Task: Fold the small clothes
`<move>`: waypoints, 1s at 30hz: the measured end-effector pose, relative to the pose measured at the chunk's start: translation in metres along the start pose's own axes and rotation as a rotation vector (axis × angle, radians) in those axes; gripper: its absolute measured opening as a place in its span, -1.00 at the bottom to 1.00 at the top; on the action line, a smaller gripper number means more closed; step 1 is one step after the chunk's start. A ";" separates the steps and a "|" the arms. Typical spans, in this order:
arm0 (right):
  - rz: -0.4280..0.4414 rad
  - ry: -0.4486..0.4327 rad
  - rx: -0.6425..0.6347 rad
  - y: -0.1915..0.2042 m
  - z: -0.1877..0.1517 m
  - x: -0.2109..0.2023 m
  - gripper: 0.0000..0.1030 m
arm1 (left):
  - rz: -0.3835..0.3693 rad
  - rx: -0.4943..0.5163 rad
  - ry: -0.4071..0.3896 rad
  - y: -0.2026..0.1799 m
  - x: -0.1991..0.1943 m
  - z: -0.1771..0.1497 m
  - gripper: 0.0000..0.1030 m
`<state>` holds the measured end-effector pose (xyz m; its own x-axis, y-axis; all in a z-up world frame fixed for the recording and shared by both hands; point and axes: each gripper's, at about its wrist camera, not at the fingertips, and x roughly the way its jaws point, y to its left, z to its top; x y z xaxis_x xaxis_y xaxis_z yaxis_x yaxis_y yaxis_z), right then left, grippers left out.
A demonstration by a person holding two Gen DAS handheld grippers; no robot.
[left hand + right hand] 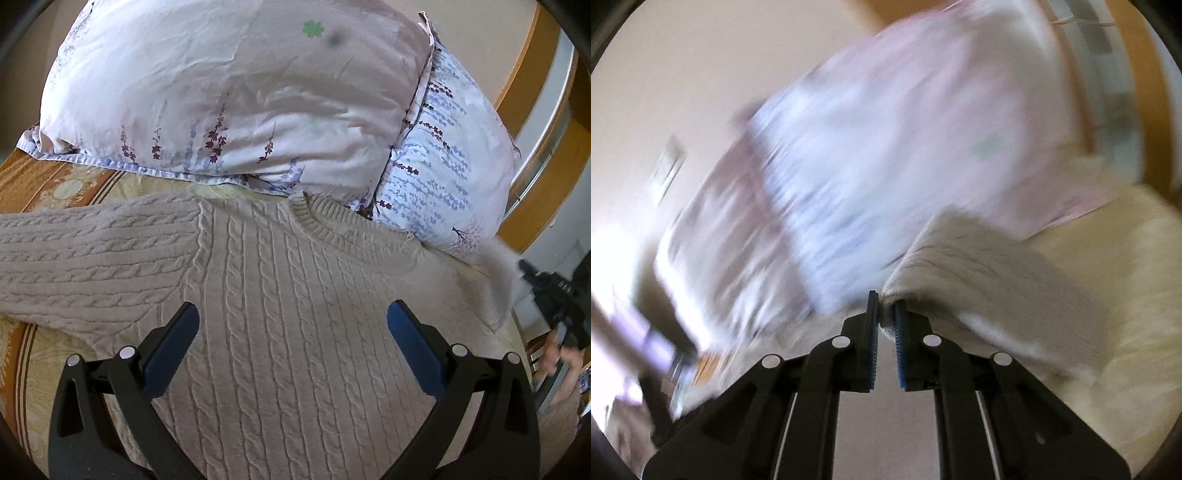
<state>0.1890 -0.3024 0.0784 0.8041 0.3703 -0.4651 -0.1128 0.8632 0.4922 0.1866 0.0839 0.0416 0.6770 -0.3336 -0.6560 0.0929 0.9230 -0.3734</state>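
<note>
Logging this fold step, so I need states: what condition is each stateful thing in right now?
sweater: spread flat on the bed, one sleeve lifted
sleeve: pinched, raised off the bed
right gripper: shut on the sleeve
left gripper: open, above the sweater
pillows: overlapping behind the collar

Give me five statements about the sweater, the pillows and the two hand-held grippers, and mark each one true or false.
1. The left hand-held gripper hovers open over the sweater. True.
2. The right hand-held gripper is open and holds nothing. False: it is shut on the sweater's sleeve.
3. The sweater is plain and smooth. False: it has a cable-knit pattern.
4. Two pillows lie beyond the sweater's collar, a pink pillow and a blue pillow. True.
5. The sweater's other sleeve is folded across the chest. False: it lies stretched out to the side.
</note>
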 end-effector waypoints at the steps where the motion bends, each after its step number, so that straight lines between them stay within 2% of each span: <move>1: 0.016 0.078 -0.016 0.011 -0.017 0.023 -0.84 | -0.003 0.005 0.000 -0.002 0.000 -0.001 0.97; 4: 0.001 0.192 -0.003 0.016 -0.046 0.058 -0.84 | -0.014 0.016 0.007 -0.005 0.000 -0.003 0.97; 6: 0.002 0.229 0.038 0.011 -0.056 0.066 -0.83 | -0.025 0.022 0.006 -0.007 -0.002 -0.003 0.97; 8: 0.021 0.230 0.084 0.006 -0.058 0.061 -0.80 | -0.036 0.034 0.005 -0.009 -0.004 -0.004 0.97; 10: 0.048 0.214 0.159 -0.006 -0.053 0.054 -0.56 | -0.047 0.046 0.009 -0.011 -0.003 -0.003 0.97; 11: 0.046 0.196 0.197 -0.012 -0.052 0.048 -0.21 | -0.050 0.049 0.015 -0.011 -0.002 -0.003 0.97; 12: 0.044 0.179 0.225 -0.019 -0.050 0.043 -0.01 | -0.052 0.048 0.023 -0.011 -0.001 -0.002 0.97; 15: 0.028 0.123 0.366 -0.046 -0.041 0.033 -0.01 | -0.076 0.020 0.051 -0.008 0.003 -0.001 0.97; 17: -0.037 0.086 0.413 -0.055 -0.036 0.030 -0.02 | -0.102 -0.015 0.058 -0.002 0.004 0.000 0.97; 18: -0.076 0.066 0.415 -0.056 -0.033 0.029 -0.16 | -0.114 -0.030 0.059 0.001 0.004 0.000 0.97; 19: -0.135 0.039 0.387 -0.054 -0.028 0.027 -0.35 | -0.128 -0.048 0.060 0.005 0.004 0.000 0.96; 20: -0.196 0.023 0.334 -0.047 -0.021 0.029 -0.69 | -0.136 -0.062 0.061 0.007 0.003 0.001 0.96; 21: -0.244 -0.004 0.261 -0.033 -0.014 0.030 -0.78 | -0.143 -0.074 0.061 0.010 0.003 0.001 0.96; 23: -0.236 -0.040 0.151 -0.003 -0.007 0.030 -0.82 | -0.165 -0.100 0.058 0.014 0.002 0.002 0.96; 26: -0.129 -0.050 -0.035 0.061 -0.002 0.040 -0.83 | -0.198 -0.136 0.044 0.020 -0.002 0.002 0.96; 27: -0.097 -0.031 -0.083 0.079 -0.004 0.046 -0.83 | -0.207 -0.144 0.041 0.022 -0.002 0.002 0.96; 29: -0.010 0.106 -0.210 0.124 -0.021 0.075 -0.80 | -0.226 -0.170 0.040 0.024 -0.003 0.003 0.96; 30: 0.016 0.166 -0.239 0.134 -0.030 0.086 -0.60 | -0.236 -0.181 0.040 0.026 -0.003 0.003 0.96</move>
<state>0.2258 -0.1448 0.0826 0.6972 0.4185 -0.5821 -0.2748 0.9059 0.3221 0.1888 0.1090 0.0357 0.6222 -0.5454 -0.5616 0.1096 0.7710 -0.6273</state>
